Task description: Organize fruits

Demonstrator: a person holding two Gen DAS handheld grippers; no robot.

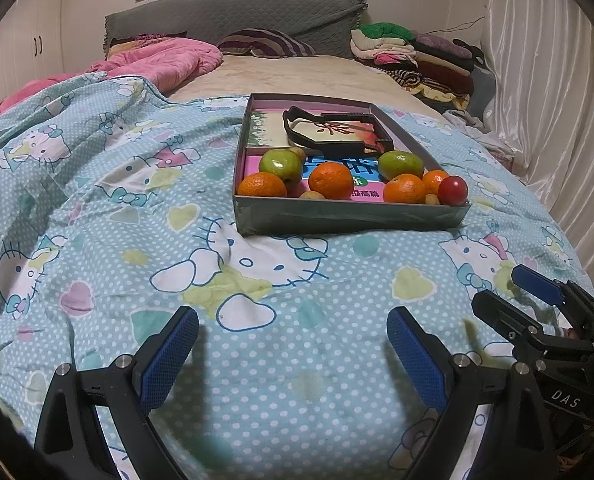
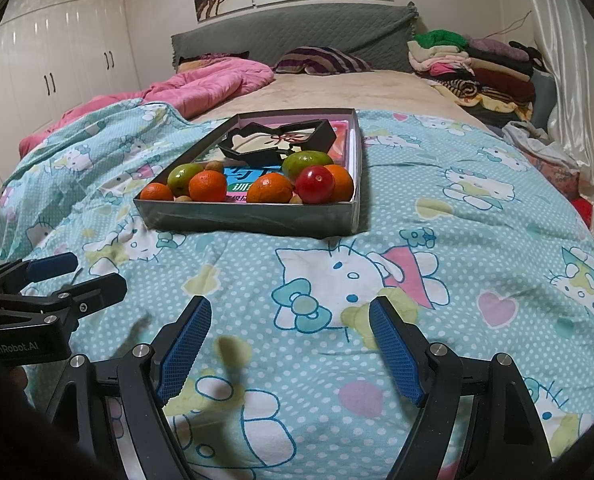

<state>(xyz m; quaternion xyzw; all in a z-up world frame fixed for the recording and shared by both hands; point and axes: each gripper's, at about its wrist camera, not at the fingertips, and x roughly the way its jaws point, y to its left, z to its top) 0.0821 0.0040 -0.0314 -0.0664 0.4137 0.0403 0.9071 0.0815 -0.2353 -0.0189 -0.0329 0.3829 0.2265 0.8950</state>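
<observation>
A grey box tray (image 1: 349,216) (image 2: 249,220) sits on the bed. Its near half holds several oranges (image 1: 331,180) (image 2: 207,186), two green fruits (image 1: 281,165) (image 2: 307,161), a red fruit (image 1: 453,190) (image 2: 315,184) and small tan fruits. A black frame-shaped holder (image 1: 337,132) (image 2: 281,140) lies in its far half. My left gripper (image 1: 293,344) is open and empty, low over the quilt, well short of the tray. My right gripper (image 2: 289,332) is open and empty, beside the left one; it also shows in the left wrist view (image 1: 513,292).
A Hello Kitty quilt (image 1: 97,208) (image 2: 477,220) covers the near bed. A pink blanket (image 1: 157,60) lies at the far left, folded clothes (image 1: 417,56) at the far right. Curtains (image 1: 557,100) hang on the right, wardrobes (image 2: 57,60) stand on the left.
</observation>
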